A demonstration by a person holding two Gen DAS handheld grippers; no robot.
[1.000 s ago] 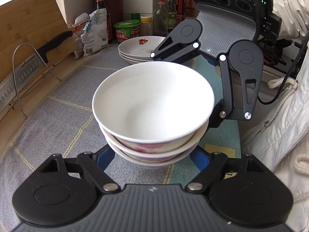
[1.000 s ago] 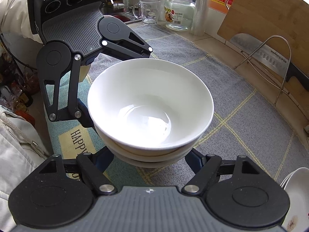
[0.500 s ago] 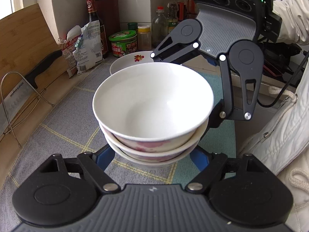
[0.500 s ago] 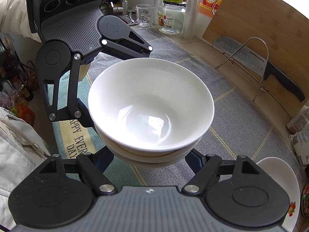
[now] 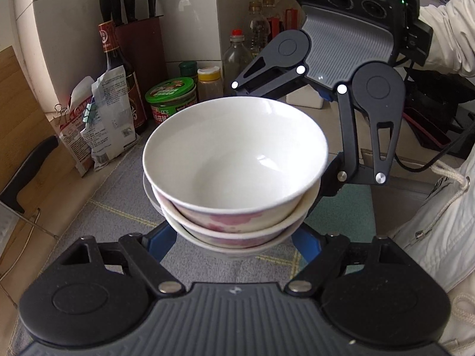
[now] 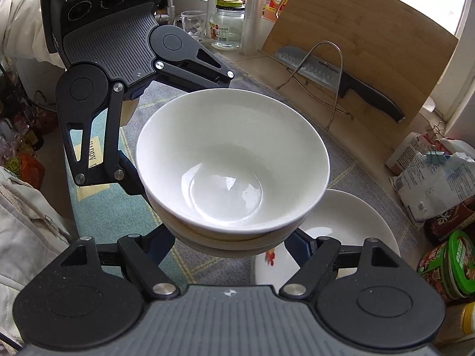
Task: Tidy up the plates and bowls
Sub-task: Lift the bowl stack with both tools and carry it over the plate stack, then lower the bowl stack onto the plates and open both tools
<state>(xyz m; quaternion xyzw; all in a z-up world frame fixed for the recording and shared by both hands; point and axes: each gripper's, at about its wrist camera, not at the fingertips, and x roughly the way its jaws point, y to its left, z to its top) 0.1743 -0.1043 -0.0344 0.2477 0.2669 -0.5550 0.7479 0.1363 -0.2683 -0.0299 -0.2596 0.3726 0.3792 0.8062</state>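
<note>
the bowls (image 5: 234, 172) are already nested into one stack of at least three, with the white one on top. the stack hangs above the desk (image 5: 118, 207), carried between both tools. the left tool (image 5: 234, 243) has its blue fingers (image 5: 158, 241) spread wide around the bottom bowl at 6 o'clock in the left wrist view; the right tool (image 6: 234, 243) cradles the same stack from the opposite side, its fingers equally wide. firm contact of the pads with the bowl wall is hidden under the rims, so it is a judgement that both tools bear the load. in the right wrist view the plates (image 6: 350, 228) lie on the grey mat (image 6: 350, 160) at 4 o'clock, partly under the stack. judged progress: stacking of bowls is done; plates appear gathered in one pile. remaining: lower the bowl stack onto the plates or just beside them, then release both tools. a knife (image 6: 341, 80) rests on a wire rack against the cutting board (image 6: 371, 38) at 1 o'clock.
</note>
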